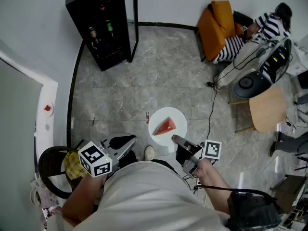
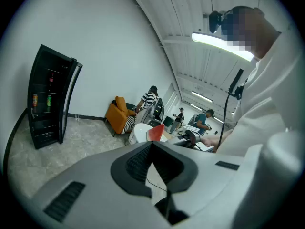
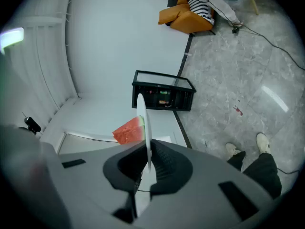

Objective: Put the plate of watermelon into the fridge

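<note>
The grey marbled floor [image 1: 159,76] beneath me carries the black fridge [image 1: 101,28]; well right of the fridge sits an orange armchair [image 1: 219,23], with a black cable [image 1: 212,107] nearby.

place: office-like workroom | cues: glass-door drinks fridge [image 1: 98,30]; orange armchair [image 1: 216,28]; ceiling strip light [image 2: 221,46]

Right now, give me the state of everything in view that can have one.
fridge: door swung open.
plate: held off the floor by its near rim, roughly level.
watermelon slice: lying on the plate.
right gripper: shut on the plate's rim.
left gripper: shut, nothing between its jaws.
</note>
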A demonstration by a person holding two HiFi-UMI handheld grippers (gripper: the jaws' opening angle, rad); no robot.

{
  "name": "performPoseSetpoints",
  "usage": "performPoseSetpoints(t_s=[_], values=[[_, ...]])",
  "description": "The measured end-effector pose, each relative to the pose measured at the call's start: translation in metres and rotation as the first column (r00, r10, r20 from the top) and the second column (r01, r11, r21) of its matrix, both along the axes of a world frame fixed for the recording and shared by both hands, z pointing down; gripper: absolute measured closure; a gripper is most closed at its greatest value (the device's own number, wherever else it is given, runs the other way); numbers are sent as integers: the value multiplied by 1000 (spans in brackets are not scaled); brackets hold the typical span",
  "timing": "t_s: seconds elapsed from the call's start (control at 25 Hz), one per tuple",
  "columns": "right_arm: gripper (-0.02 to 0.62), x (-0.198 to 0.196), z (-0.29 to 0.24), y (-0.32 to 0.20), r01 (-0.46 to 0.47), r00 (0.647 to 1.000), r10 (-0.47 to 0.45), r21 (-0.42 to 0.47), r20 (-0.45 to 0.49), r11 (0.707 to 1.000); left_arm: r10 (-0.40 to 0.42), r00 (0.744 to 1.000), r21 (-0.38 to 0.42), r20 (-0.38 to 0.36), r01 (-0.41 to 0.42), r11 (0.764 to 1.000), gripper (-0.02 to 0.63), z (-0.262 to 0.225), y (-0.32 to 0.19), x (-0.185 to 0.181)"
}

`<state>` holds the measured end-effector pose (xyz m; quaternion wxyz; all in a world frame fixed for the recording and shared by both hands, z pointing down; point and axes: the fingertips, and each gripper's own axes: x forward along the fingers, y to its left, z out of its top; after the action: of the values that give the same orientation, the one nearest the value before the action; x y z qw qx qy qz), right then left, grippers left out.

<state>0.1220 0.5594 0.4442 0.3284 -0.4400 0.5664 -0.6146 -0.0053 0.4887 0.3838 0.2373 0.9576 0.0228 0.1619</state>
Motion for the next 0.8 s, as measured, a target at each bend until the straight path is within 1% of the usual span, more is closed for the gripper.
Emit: performPoseSetpoints(t_s=[0.16, 0.28, 0.48, 0.56, 0.68, 0.8], values=[[569, -3, -2, 6, -2, 1000, 2, -7, 18, 1000, -4, 1000, -20, 2, 4, 1000, 595, -4, 6, 0], [569, -1, -1, 5, 15, 1000, -15, -9, 9, 1000, -45, 999, -21, 12, 45, 999, 595, -5, 4, 1], [568, -7, -4, -1, 65, 998, -65, 16, 12, 998, -101, 995, -40, 19, 102, 994, 595, -6, 9, -10], [569, -8, -2, -2, 78, 997, -78, 18, 24, 997, -109, 994, -42, 20, 110, 993, 595, -3, 14, -10], [569, -6, 6, -6, 102, 995, -102, 9, 20, 995, -116, 993, -40, 23, 116, 992, 595, 1, 17, -6], [568, -7, 5, -29, 117, 993, -117, 4, 26, 993, -103, 994, -52, 18, 104, 993, 595, -2, 4, -3]])
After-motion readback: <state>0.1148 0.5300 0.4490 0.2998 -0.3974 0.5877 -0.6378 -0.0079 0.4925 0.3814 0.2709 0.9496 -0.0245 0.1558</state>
